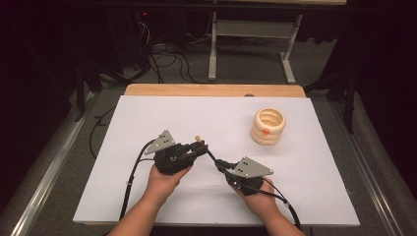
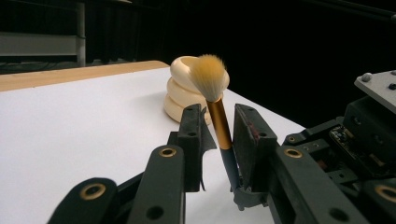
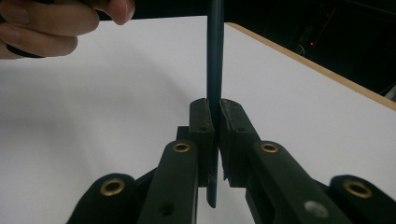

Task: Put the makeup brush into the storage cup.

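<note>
right gripper (image 3: 214, 140) clamps brush (image 2: 218, 116) handle; left gripper (image 2: 218, 135) jaws flank it ungripped; closing off-centre could twist the brush loose.

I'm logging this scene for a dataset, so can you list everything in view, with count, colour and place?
Makeup brush with tan bristles, gold ferrule and dark handle: one, held above the table's near middle, between both grippers.
Ribbed cream ring-shaped holder: one, cream with an orange spot, far right on the table.
White table top: one, with a wooden far edge.
Left gripper: black, jaws either side of the ferrule, gaps showing.
Right gripper: black, jaws clamped on the handle.
Hands: two, at the near edge.
</note>
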Demonstrator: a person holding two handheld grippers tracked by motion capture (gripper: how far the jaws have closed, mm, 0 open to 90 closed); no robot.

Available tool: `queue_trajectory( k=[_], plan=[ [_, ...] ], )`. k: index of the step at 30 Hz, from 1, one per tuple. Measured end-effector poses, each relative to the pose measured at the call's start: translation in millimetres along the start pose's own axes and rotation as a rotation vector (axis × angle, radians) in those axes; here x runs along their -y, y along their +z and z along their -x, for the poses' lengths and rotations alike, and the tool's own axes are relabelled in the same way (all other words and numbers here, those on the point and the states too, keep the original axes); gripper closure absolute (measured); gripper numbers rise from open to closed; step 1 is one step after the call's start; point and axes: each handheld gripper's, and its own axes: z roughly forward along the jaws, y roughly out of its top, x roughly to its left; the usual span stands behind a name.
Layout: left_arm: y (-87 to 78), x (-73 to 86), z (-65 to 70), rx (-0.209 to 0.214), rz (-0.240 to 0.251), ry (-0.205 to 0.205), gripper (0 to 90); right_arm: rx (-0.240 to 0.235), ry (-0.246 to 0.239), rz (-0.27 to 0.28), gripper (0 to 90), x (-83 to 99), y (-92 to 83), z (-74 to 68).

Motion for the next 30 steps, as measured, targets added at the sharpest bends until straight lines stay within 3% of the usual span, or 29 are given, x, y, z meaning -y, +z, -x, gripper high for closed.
queue_trajectory(
  k=[12, 14, 16, 19, 30],
  plan=[
    [0.4, 0.4, 6.0, 0.034, 0.015, 0.034, 82.2, -0.001, 0.005, -0.011, 86.6, 1.4, 2.9, -1.2],
    [-0.2, 0.4, 7.5, 0.041, 0.017, 0.051, 83.0, -0.004, 0.006, -0.011, 86.5, 1.4, 3.0, -1.4],
    [-0.7, 0.1, 9.7, 0.02, 0.021, 0.076, 84.2, -0.004, 0.003, -0.015, 90.0, 1.2, 2.8, -1.5],
    [-1.9, -0.4, 7.6, 0.037, 0.028, 0.059, 84.2, -0.007, -0.007, -0.013, 90.0, 1.5, 2.8, -1.6],
    [-1.6, 0.2, 8.5, 0.017, 0.017, 0.078, 84.3, -0.007, 0.003, -0.005, 90.0, 1.4, 3.1, -0.9]
  ],
)
